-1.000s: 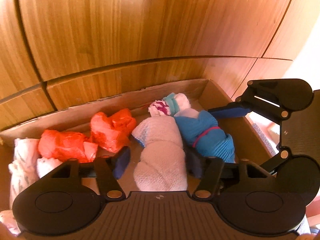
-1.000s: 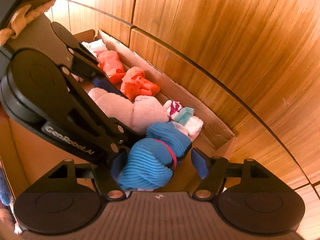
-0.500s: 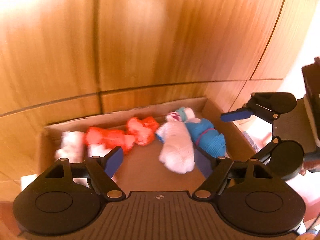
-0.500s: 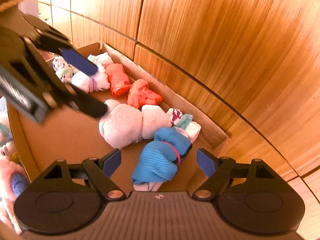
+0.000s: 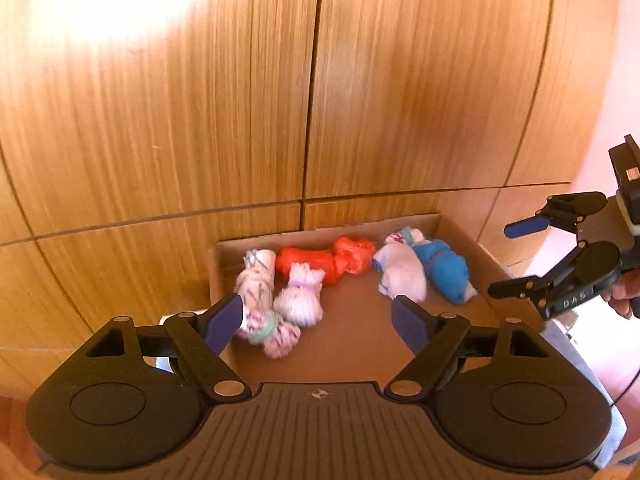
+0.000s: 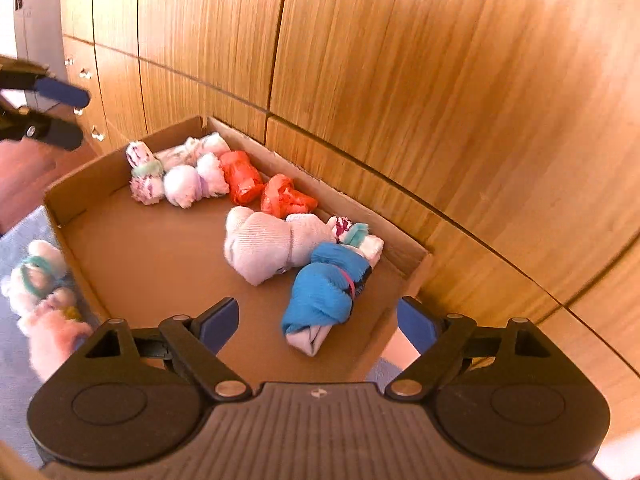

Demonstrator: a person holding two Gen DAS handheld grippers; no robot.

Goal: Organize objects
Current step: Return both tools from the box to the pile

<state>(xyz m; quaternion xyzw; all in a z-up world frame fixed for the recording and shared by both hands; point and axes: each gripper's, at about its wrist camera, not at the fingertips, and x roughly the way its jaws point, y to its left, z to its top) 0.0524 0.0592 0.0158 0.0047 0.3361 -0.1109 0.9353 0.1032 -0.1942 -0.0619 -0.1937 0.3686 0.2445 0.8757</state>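
A cardboard box (image 5: 360, 344) (image 6: 140, 264) stands against a wooden wall and holds several rolled sock bundles. A blue bundle (image 5: 446, 270) (image 6: 326, 290) lies beside a pale pink bundle (image 5: 402, 276) (image 6: 264, 250). Two orange bundles (image 5: 324, 260) (image 6: 260, 186) lie along the back wall. White patterned bundles (image 5: 276, 300) (image 6: 176, 176) lie at the box's left end. My left gripper (image 5: 316, 324) is open and empty, raised above the box. My right gripper (image 6: 318, 318) is open and empty above the blue bundle; it also shows in the left wrist view (image 5: 516, 260).
Wooden cabinet panels (image 6: 400, 80) rise right behind the box. More fluffy pink and white bundles (image 6: 40, 292) lie outside the box on a grey-blue surface at the left. The left gripper's fingers (image 6: 60, 92) show at the far left of the right wrist view.
Both grippers have let go of the pink and blue bundles and pulled up and back from the box. The bundles now lie in the box.
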